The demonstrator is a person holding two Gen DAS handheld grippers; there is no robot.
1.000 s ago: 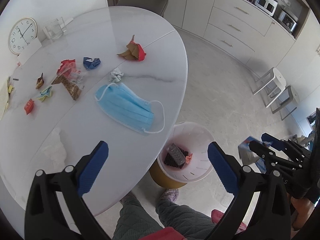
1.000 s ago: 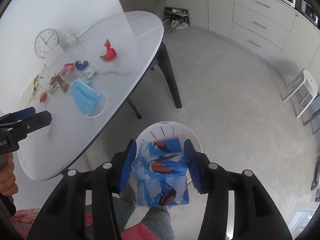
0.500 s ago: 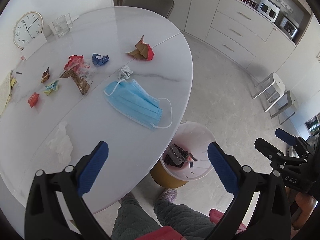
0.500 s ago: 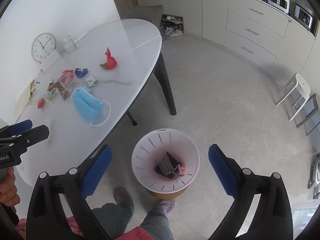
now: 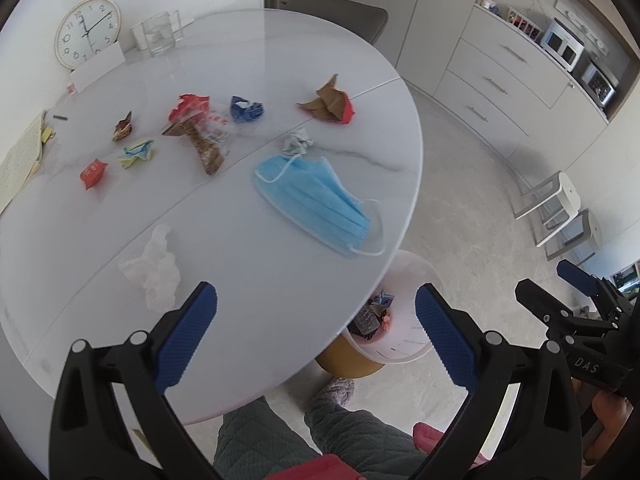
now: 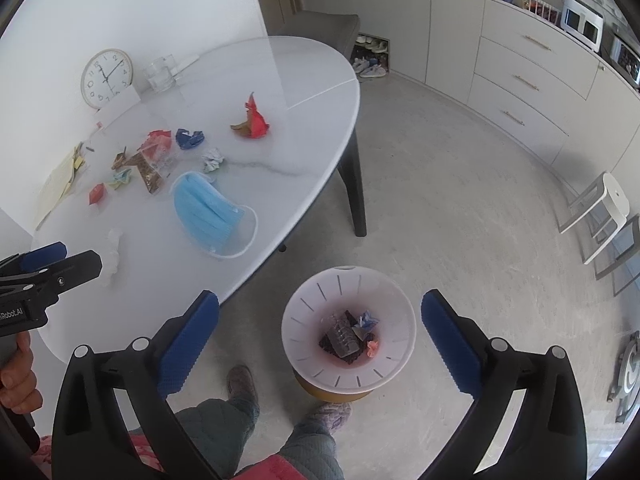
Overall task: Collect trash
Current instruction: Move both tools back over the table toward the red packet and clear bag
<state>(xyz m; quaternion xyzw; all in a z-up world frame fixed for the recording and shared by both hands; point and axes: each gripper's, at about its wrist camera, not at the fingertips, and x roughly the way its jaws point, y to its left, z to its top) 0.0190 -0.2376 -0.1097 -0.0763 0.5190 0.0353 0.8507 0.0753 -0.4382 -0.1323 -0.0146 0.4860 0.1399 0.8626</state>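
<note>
Dropped the blue printed wrapper (image 6: 366,320) into the bin (image 6: 348,280), right gripper (image 6: 320,336) now opening with nothing between the jaws. Left gripper (image 5: 316,332) drifted farther over the table from the bin.

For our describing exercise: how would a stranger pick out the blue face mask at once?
Start at the white oval marble table. Near its edge above the white trash bin lies the pleated light-blue face mask. It alone is flat, with white ear loops; its neighbours are crumpled scraps.
</note>
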